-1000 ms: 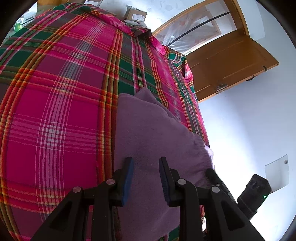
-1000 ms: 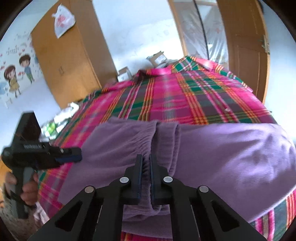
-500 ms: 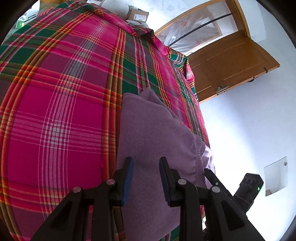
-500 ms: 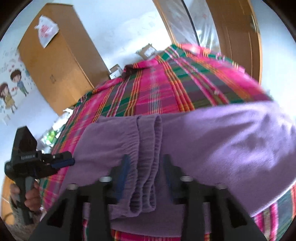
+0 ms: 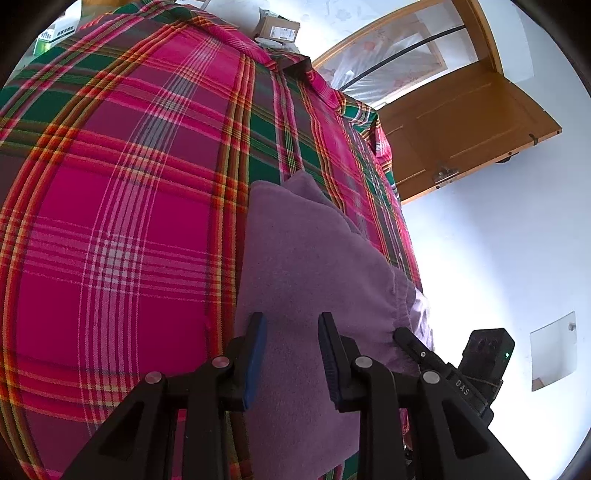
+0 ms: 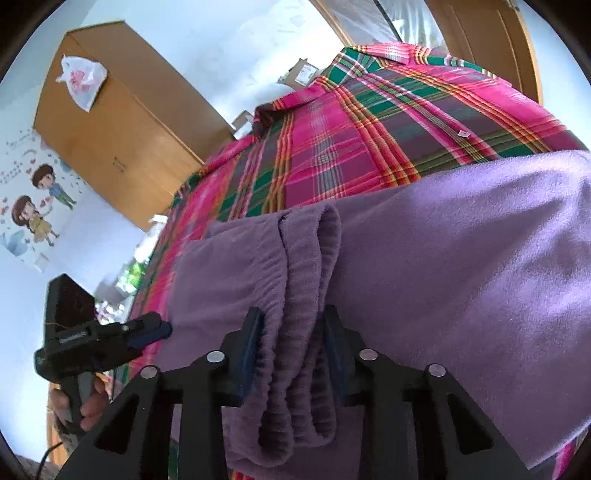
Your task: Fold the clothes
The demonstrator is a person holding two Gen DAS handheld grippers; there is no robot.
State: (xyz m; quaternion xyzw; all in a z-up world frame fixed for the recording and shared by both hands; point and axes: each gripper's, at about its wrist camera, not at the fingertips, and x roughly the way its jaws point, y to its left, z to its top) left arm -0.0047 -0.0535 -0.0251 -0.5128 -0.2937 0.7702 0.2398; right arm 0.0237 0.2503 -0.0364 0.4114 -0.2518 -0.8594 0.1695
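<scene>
A purple fleece garment (image 6: 461,280) is laid on a bed covered with a pink, green and orange plaid sheet (image 5: 122,206), close to the sheet's near edge. It appears to be a pair of trousers folded over, though the whole shape is not shown; its gathered elastic waistband (image 6: 306,295) is bunched in ridges at one end, and its long axis is seen to run along that near edge, from the waistband end away toward the door side. The right gripper (image 6: 291,332) is held with its jaws spread, one on each side of the waistband ridges, nothing being pinched. The left gripper (image 5: 291,339) is likewise spread apart above the flat purple cloth, with no fabric caught between its blue-padded fingers (image 5: 255,354). Beyond the garment's waistband end the other tool's black body is marked "DAS" (image 5: 461,387). Farther from the garment, cardboard boxes (image 5: 277,29) with small printed labels too fine to read are placed past the far edge of the sheet, a wooden wardrobe (image 6: 122,122) with a plastic bag (image 6: 81,79) on it is seen behind, and a cartoon wall sticker (image 6: 33,210) beside it.
</scene>
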